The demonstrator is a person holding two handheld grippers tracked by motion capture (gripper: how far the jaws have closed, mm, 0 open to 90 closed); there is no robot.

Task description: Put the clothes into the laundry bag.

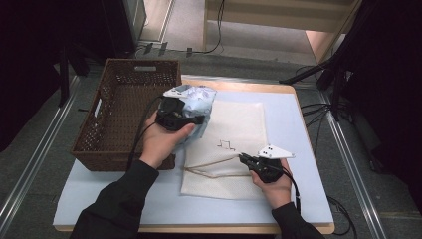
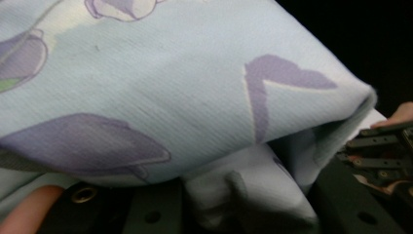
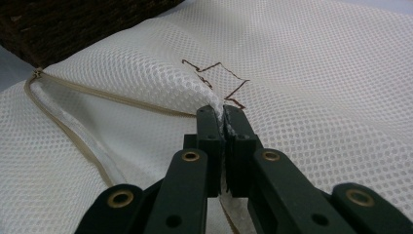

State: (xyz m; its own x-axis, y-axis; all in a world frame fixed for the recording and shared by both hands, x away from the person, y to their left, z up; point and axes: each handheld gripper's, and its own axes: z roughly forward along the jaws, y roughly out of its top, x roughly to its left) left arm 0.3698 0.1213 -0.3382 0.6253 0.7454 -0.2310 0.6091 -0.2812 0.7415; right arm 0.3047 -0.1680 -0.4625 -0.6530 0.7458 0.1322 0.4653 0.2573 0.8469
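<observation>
the wicker basket (image 1: 124,112) at the upper left of the frame sits beside the white mesh laundry bag (image 1: 234,144), which lies flat mid-frame with its zipper (image 1: 211,167) open along the lower edge. the right tongs (image 1: 245,159) are pinched shut on the mesh by that opening. the left tongs (image 1: 186,117) are clamped on a bunched pale blue printed cloth (image 1: 196,102), held above the bag's upper left corner. bare light blue surface (image 1: 298,149) lies to the right.

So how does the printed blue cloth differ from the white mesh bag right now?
The blue cloth is bunched and lifted in the left gripper; the mesh bag lies flat on the table. The cloth has purple prints, the bag is plain netting with a zipper. Both are gripped: the right gripper pinches the bag.
</observation>
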